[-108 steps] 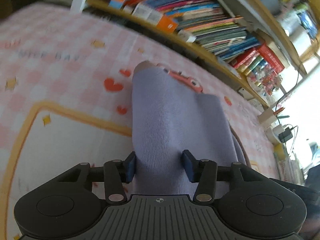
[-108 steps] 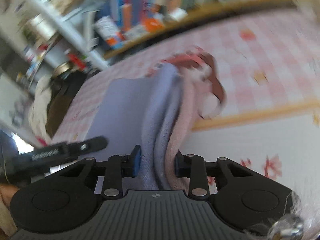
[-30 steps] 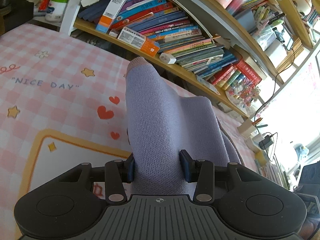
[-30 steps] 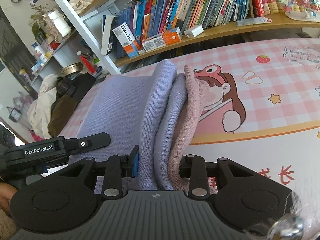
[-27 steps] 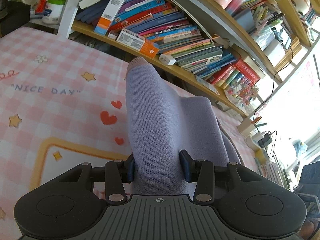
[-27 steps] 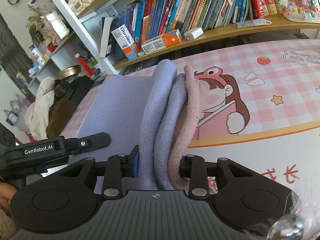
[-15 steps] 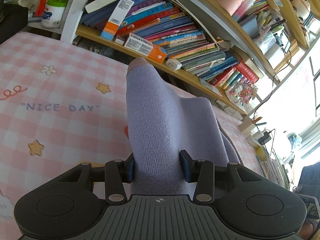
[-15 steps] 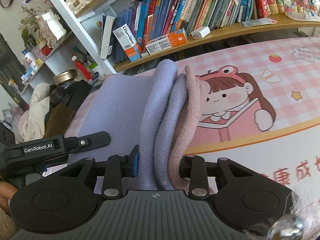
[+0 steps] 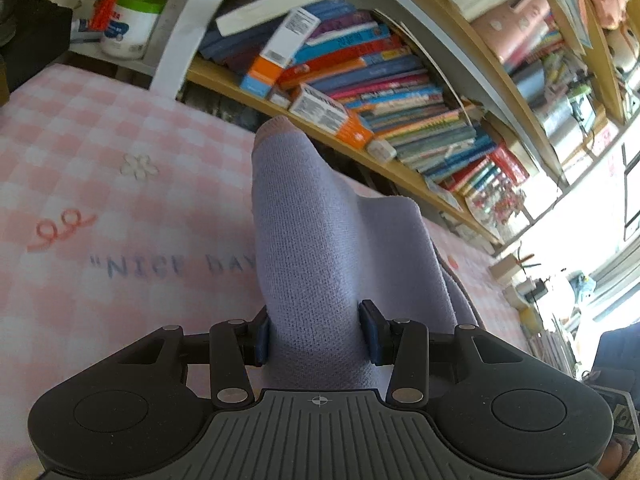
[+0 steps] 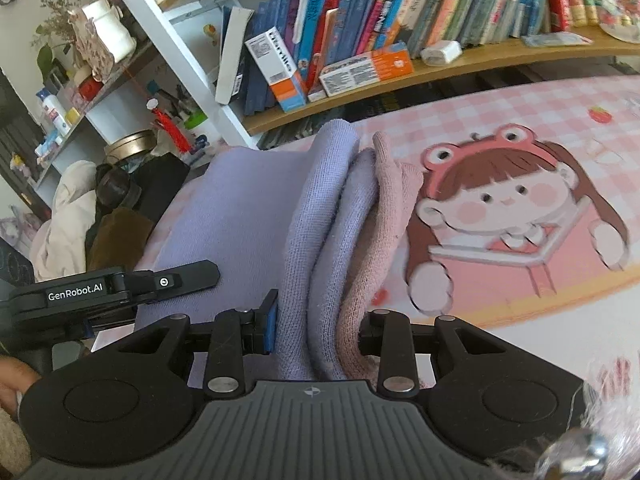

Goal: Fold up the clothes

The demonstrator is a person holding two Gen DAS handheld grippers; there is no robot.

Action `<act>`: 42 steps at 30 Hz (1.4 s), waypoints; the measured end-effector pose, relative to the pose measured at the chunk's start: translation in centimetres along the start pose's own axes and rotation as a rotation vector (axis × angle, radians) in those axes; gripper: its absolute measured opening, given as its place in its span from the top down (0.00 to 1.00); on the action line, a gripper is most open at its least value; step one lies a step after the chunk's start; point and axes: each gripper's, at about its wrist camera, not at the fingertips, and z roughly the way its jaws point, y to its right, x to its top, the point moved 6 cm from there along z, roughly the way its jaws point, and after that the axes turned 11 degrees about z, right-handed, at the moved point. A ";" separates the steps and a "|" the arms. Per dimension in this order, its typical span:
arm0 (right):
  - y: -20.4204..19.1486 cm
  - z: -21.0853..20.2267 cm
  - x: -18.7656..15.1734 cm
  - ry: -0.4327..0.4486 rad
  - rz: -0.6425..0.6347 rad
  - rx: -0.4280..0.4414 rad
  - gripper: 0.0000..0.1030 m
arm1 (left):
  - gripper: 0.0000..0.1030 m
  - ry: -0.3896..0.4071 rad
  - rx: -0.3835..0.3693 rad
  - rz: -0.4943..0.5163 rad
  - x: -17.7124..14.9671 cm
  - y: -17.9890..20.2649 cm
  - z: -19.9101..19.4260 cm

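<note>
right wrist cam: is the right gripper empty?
No: the right gripper is shut on bunched folds of the lavender sweater.

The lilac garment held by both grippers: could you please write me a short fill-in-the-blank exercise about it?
1. The left gripper is shut on the ___ garment.
2. In the right gripper, a ___ layer lies beside the lilac folds.
3. The printed words on the pink checked cover read "NICE ___".

Missing words: lilac; pink; DAY

Bright daylight; window [image 9: 600,248] blown out at right of left wrist view. Strong fisheye bending, bookshelf [image 9: 360,152] curves. Motion blur on the pink checked mat [image 9: 100,208] and books [image 10: 440,8]. Knit garment [image 10: 332,220] sharp, shadows soft.
</note>
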 end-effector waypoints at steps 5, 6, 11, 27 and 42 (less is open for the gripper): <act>-1.6 3.5 2.9 0.011 -0.045 0.005 0.71 | 0.59 0.040 0.002 -0.001 3.2 -2.6 1.6; -1.8 4.2 3.7 0.016 -0.054 0.007 0.71 | 0.59 0.050 0.003 0.000 3.9 -3.1 2.0; -2.4 7.8 7.0 0.034 -0.087 0.010 0.71 | 0.59 0.066 0.013 0.004 6.6 -5.0 4.5; -1.2 14.2 10.4 0.032 -0.086 0.014 0.70 | 0.59 0.060 0.064 0.021 9.2 -8.5 9.0; 0.9 15.3 10.2 0.010 -0.078 -0.114 0.14 | 0.33 0.063 0.177 0.053 8.5 -9.4 9.1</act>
